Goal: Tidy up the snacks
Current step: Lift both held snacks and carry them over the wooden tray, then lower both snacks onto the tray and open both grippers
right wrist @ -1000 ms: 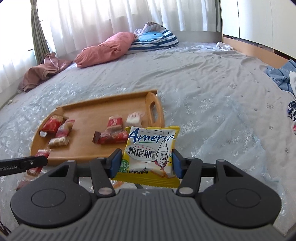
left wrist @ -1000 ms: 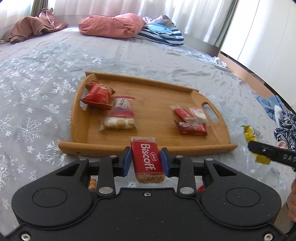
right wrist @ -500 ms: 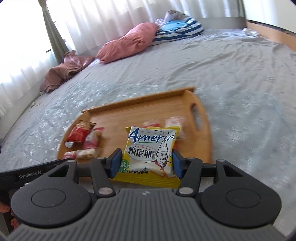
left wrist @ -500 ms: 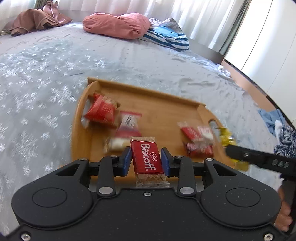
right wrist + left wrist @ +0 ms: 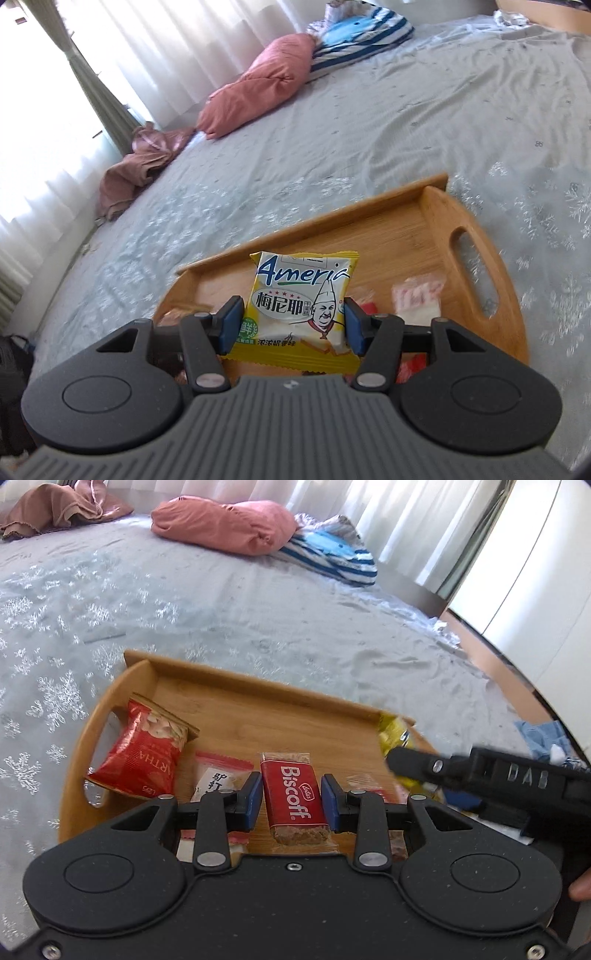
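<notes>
Left wrist view: the left gripper [image 5: 291,797] squeezes a red Biscoff pack [image 5: 293,799] over the wooden tray [image 5: 258,686]. The right gripper [image 5: 291,325] squeezes a yellow cracker pack [image 5: 301,302].

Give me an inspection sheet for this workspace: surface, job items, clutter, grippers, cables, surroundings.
Surface: grey snowflake bedspread with a wooden tray on it.
Job's things: Biscoff biscuit, yellow Ameria packet, red snack bag and other small packets in the tray.
Clutter: pink pillow, striped cushion, brown cloth.
Grippers: left hand-held gripper shut on the Biscoff biscuit; right hand-held gripper shut on the Ameria packet; both above the tray.
Cables: nothing seen.
Surroundings: white curtains.
</notes>
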Demonstrator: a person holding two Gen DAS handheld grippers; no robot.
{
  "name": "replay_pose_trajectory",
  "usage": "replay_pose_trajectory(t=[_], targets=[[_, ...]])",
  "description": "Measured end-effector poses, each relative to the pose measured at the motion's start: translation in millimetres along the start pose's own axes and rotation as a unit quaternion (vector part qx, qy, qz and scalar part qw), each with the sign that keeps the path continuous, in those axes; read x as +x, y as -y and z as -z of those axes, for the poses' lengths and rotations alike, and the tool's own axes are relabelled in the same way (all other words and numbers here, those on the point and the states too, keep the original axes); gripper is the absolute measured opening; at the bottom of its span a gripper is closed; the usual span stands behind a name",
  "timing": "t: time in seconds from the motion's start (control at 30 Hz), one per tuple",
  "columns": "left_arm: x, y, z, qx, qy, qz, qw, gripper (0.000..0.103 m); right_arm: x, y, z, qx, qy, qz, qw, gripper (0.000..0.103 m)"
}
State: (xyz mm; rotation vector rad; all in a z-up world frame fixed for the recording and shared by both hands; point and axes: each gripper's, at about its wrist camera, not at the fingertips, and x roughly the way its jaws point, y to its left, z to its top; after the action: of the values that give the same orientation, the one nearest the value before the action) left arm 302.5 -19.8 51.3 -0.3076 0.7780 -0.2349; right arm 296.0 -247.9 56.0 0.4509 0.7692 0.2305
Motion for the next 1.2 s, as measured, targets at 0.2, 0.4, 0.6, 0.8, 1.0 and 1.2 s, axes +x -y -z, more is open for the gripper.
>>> replay_pose_trajectory(t=[0.2,0.4,0.6,0.8,1.0,1.2], targets=[[23,-1,0,0.008,-0.008,-0.014,0.9998,0.032,28,9,-25,-0.033,-0.005,0.048,0.998,0.06],[36,1,-1,0.023,-0.011,-0.021,0.9995,0.032,58,4,-33,-0.105,-0.026,0.095,0.99,0.06],[42,4,0,0.043,-0.006,-0.028,0.9987,0.032,76,9,-30,-0.113,-0.03,0.108,0.987,0.06],[46,9,4,0.057,-0.008,-0.03,0.9979,0.032,86,13,-26,-0.12,-0.027,0.123,0.985,0.06],[48,13,8,0.068,-0.004,-0.038,0.9969,0.029,88,11,-25,-0.131,-0.02,0.124,0.983,0.068],[39,17,11,0.082,0.005,-0.049,0.9954,0.042,74,10,-23,-0.138,0.01,0.12,0.983,0.085]])
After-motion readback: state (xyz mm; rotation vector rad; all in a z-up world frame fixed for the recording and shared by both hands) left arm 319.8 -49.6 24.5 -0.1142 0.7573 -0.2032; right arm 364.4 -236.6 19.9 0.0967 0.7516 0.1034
